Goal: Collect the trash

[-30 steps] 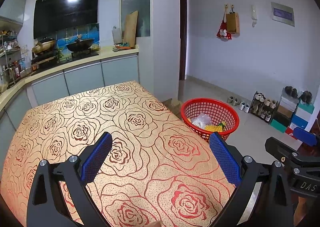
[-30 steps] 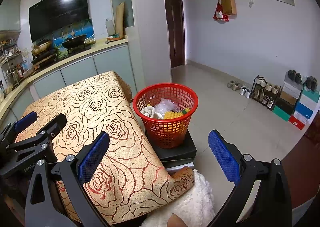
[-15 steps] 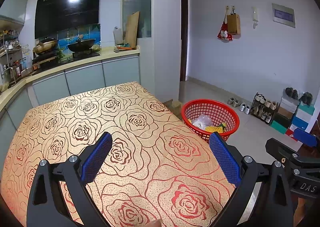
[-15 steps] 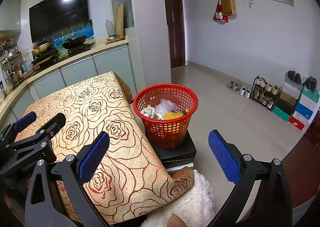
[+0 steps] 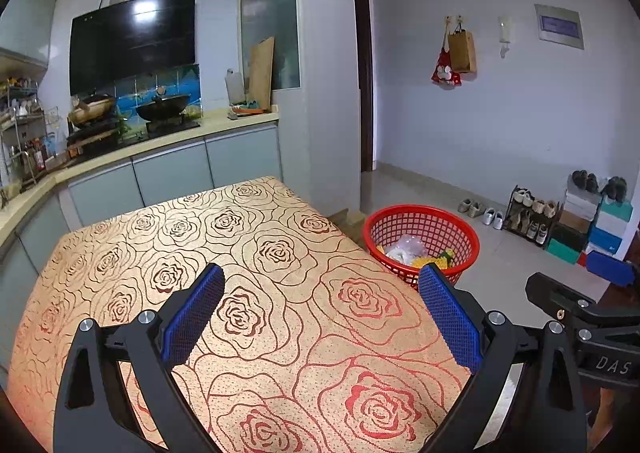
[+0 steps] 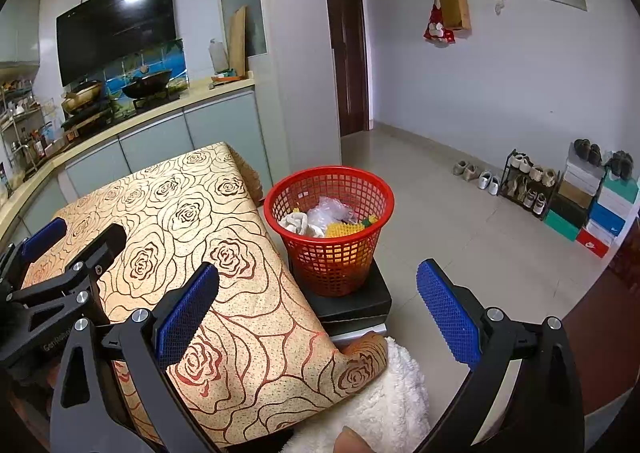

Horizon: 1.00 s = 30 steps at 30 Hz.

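A red mesh basket [image 6: 332, 229] stands on a black box beside the table's right edge. It holds crumpled white paper, clear plastic and a yellow mesh piece. It also shows in the left wrist view [image 5: 424, 237]. My left gripper [image 5: 320, 317] is open and empty above the rose-patterned tablecloth [image 5: 240, 293]. My right gripper [image 6: 320, 309] is open and empty, near the table's front right corner, short of the basket. No loose trash shows on the tablecloth.
A kitchen counter [image 5: 160, 145] with woks runs behind the table. A shoe rack [image 6: 528, 185] and stacked shoe boxes [image 6: 600, 209] stand by the right wall. A white fluffy fabric [image 6: 384, 393] lies below the table's front corner. A dark doorway [image 6: 346, 45] opens behind.
Both grippers stay open and nearly still. The left wrist view has shifted very slightly.
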Motion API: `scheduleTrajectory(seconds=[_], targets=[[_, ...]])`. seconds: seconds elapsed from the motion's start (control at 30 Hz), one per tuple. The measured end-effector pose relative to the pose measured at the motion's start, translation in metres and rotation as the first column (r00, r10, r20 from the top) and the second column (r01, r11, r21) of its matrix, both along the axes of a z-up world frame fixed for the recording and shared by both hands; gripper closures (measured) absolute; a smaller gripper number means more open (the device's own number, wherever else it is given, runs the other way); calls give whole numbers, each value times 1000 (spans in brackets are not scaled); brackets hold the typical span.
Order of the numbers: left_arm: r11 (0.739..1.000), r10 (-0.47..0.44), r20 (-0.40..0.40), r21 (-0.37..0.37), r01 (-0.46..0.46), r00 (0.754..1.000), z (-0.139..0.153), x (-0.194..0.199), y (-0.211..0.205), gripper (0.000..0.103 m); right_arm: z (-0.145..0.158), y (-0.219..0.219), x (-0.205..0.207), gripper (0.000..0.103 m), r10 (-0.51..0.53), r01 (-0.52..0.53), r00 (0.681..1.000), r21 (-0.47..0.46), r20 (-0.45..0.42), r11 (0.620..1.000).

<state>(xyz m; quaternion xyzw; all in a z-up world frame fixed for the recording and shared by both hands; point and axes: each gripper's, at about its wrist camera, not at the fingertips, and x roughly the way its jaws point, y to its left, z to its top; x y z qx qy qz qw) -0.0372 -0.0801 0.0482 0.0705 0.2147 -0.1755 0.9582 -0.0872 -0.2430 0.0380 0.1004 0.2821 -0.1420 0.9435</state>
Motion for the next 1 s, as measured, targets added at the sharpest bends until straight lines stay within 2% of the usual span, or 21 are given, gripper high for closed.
scheduleTrajectory(seconds=[0.17, 0.53, 0.77, 1.0], targets=[[1000, 0, -49, -22, -1, 999, -1, 6, 3, 9, 0, -1, -1, 7, -2, 2, 1000, 2, 1, 1000], [997, 35, -82, -59, -40, 996, 0, 12, 18, 9, -1, 4, 3, 7, 6, -6, 1000, 4, -1, 1000], [993, 110, -89, -41, -114, 990, -2, 19, 37, 9, -3, 15, 18, 7, 38, -39, 999, -5, -9, 999], [978, 205, -134, -14, -208, 970, -6, 34, 71, 9, -10, 49, 52, 7, 137, -137, 990, -10, -39, 990]])
